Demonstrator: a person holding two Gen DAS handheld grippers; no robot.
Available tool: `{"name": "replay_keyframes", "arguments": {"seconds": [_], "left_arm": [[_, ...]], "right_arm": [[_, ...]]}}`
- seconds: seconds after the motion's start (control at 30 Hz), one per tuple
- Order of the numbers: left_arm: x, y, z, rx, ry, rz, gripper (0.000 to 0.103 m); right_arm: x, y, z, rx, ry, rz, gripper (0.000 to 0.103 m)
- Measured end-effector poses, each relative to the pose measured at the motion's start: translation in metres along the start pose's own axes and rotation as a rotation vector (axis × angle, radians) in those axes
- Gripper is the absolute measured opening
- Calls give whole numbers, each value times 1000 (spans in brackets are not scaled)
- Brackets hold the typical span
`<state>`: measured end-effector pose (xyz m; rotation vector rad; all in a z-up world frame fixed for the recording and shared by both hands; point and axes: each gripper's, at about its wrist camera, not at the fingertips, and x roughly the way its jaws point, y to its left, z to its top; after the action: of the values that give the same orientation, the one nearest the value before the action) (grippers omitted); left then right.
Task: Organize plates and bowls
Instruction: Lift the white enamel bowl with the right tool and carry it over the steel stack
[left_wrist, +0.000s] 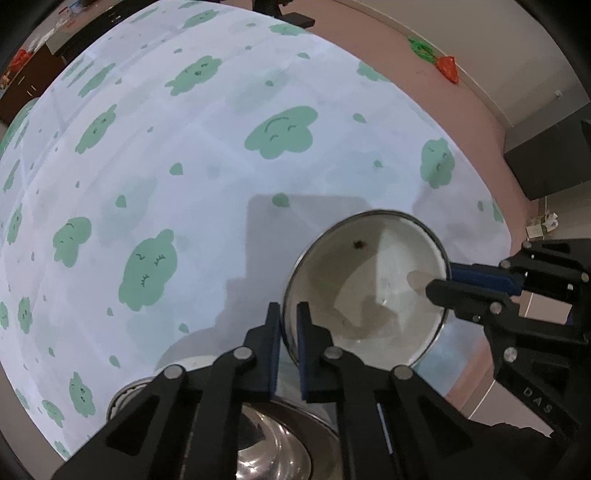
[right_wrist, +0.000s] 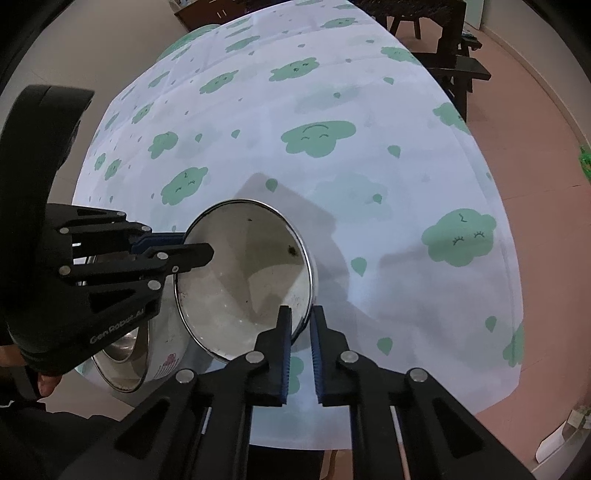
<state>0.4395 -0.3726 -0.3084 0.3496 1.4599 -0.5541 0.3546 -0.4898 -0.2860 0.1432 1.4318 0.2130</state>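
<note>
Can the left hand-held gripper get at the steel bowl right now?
Probably not: the left hand-held gripper is shut on the white bowl's rim, and that bowl hangs over the steel bowl.

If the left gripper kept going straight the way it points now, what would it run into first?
The left gripper is shut on the rim of the white enamel bowl and points down. Straight ahead it would probably meet the cloud-print tablecloth beneath, though the depth is hard to judge.
</note>
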Motion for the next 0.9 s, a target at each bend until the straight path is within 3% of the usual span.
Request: {"name": "replay_keyframes", "arguments": {"seconds": [0.9], "left_arm": [[-67, 16, -7, -59, -111, 11, 5]], "right_arm": [[-58, 27, 15, -58, -87, 8, 10]]}}
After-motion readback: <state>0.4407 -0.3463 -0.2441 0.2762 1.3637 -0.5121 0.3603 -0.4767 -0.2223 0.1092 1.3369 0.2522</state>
